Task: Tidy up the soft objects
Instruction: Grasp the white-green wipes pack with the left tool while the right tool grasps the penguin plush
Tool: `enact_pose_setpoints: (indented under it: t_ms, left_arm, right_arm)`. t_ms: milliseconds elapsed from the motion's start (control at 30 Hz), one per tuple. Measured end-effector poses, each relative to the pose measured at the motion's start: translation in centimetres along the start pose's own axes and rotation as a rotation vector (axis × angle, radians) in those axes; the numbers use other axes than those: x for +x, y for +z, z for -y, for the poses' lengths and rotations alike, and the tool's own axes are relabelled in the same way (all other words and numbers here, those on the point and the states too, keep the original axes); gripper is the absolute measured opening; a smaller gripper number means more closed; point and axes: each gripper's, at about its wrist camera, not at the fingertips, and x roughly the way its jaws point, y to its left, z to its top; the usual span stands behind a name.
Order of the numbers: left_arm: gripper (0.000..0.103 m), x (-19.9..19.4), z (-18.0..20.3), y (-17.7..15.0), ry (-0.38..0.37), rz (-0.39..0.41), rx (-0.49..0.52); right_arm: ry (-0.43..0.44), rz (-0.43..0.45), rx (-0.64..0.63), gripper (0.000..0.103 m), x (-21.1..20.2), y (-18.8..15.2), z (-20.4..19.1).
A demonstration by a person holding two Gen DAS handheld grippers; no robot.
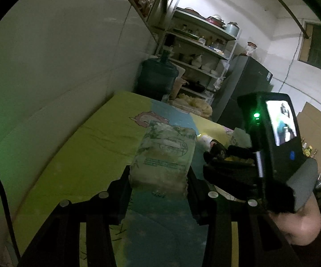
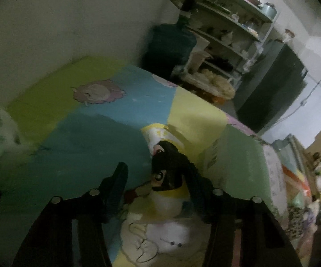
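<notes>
My left gripper (image 1: 158, 178) is shut on a pale green soft tissue pack (image 1: 163, 155), held above the green, blue and yellow mat (image 1: 82, 155). In the right wrist view a dark-haired plush doll (image 2: 167, 173) with a yellow collar lies between the fingers of my right gripper (image 2: 156, 178). The right finger rests against its hair and the left finger (image 2: 115, 178) stands apart from it, so the jaws are open. A white plush (image 2: 171, 238) lies under the doll. A second pale green pack (image 2: 238, 155) sits just right of it. The right gripper (image 1: 218, 158) also shows from the left wrist.
A white wall (image 1: 60, 66) borders the mat on the left. Beyond the mat's far edge stand a large water jug (image 1: 158, 75), a metal shelf rack (image 1: 200, 51) with dishes and a dark refrigerator (image 1: 247, 82). Clutter lies off the mat's right side (image 2: 311, 189).
</notes>
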Motion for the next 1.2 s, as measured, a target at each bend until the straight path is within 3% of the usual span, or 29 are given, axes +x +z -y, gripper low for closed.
enact_pose_setpoints:
  t_ms: [167,333,1033,1200]
  left_arm:
    - [0.045,0.0,0.2,0.0,-0.017,-0.005,0.006]
    - [0.045,-0.3,0.1,0.1,-0.028,0.000,0.009]
    - [0.045,-2.6,2.0,0.2,0.013,0.054,0.042]
    - [0.045,-3.3,3.4,0.4,0.008,0.074,0.056]
  right_arm:
    - [-0.092,0.001,-0.041,0.032,1.0,0.2,-0.2]
    - [-0.090,0.009,-0.035,0.030,1.3,0.1,0.3]
    - [0.351,0.126,0.129,0.027,-6.3,-1.4,2.6]
    - [0.386,0.183,0.159,0.027,-9.2,-1.9,4.3]
